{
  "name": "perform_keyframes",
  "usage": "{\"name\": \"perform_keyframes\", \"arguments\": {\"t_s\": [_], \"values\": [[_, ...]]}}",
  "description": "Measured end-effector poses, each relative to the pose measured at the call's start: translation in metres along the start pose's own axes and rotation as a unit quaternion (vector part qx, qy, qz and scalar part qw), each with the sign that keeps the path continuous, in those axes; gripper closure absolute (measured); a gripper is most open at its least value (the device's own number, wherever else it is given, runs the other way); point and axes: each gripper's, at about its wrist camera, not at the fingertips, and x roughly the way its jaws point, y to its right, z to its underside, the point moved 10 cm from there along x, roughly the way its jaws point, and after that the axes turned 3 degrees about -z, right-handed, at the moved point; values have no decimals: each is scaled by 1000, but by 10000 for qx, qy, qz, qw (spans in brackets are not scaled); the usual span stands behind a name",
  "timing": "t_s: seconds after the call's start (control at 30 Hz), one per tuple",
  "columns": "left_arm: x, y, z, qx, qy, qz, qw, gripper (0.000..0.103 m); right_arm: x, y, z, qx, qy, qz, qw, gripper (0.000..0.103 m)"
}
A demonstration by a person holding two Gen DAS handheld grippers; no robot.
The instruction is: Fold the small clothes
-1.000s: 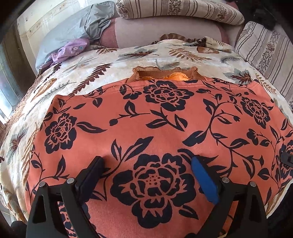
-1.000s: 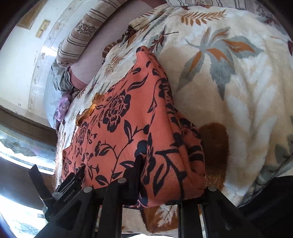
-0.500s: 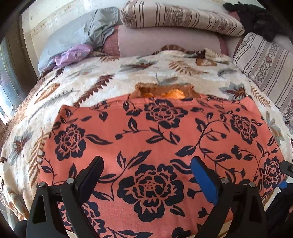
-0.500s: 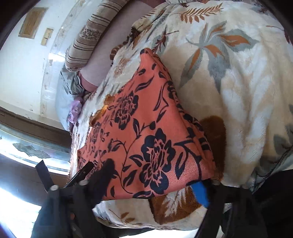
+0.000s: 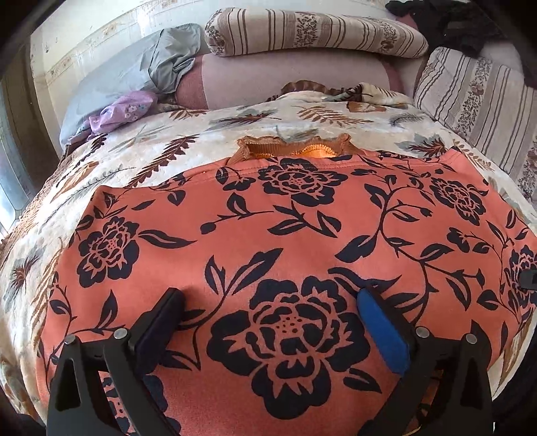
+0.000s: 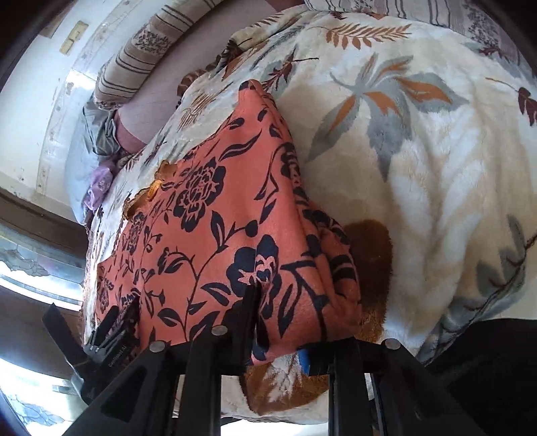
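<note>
An orange garment with black flowers lies spread flat on the bed, its ribbed collar at the far edge. My left gripper is open, its black and blue fingers resting on the near hem over a big flower. In the right wrist view the garment shows from its right side. My right gripper straddles the near right corner, one finger on top and the blue pad underneath; the jaws stand apart around the fabric.
A cream leaf-print blanket covers the bed and stretches right. Striped pillows, a grey pillow and a purple cloth lie at the headboard. A window is at the left.
The left gripper lifted off, then came back down onto the near hem. The right gripper opened and drew back, then moved in again around the near right corner.
</note>
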Motion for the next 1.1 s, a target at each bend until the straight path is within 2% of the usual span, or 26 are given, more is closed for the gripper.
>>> {"name": "perform_keyframes", "arguments": {"t_s": [0.03, 0.07, 0.1, 0.2, 0.4, 0.53, 0.63, 0.67, 0.73, 0.8, 0.83, 0.97, 1.07, 1.1], "values": [[-2, 0, 0, 9, 42, 39, 10000, 0, -6, -1, -1, 64, 59, 35, 10000, 51], [-2, 0, 0, -3, 75, 101, 9999, 0, -15, -2, -1, 138, 136, 9, 9998, 27], [-3, -1, 0, -24, 151, 177, 9997, 0, -22, -8, 1, 200, 231, -92, 9995, 25], [-6, -2, 2, -22, 430, 381, 9983, 0, -40, -20, 2, 267, 487, -41, 9984, 25], [-9, -5, 2, -59, 148, 543, 9984, 0, -62, -55, 6, 275, 805, 160, 9962, 25], [-19, -15, -1, -216, 179, 351, 9990, 1, -71, -86, 19, -149, 857, 229, 9959, 25], [-38, -34, -16, -444, 695, 17, 9966, 1, -78, -104, 31, -441, 833, 233, 9953, 25], [-40, -38, -18, -510, 757, -39, 9958, 1, -81, -109, 33, -558, 841, 235, 9946, 25], [-31, -40, -11, -524, 543, -23, 9971, 1, -87, -119, 37, -719, 890, 211, 9932, 25], [-6, -35, 10, -298, -122, -59, 9995, 0, -94, -129, 38, -832, 937, 107, 9921, 25], [-9, -36, 8, -273, 71, -86, 9996, 0, -98, -133, 39, -883, 973, 66, 9913, 25], [-17, -38, 4, -350, 40, -143, 9993, 0, -112, -145, 43, -1056, 1080, -124, 9884, 25], [-31, -40, -7, -478, 371, -167, 9980, 0, -111, -136, 43, -931, 1090, -163, 9895, 25], [-30, -40, -7, -399, 348, -215, 9984, 0, -108, -131, 43, -832, 1065, -208, 9906, 25]]}}
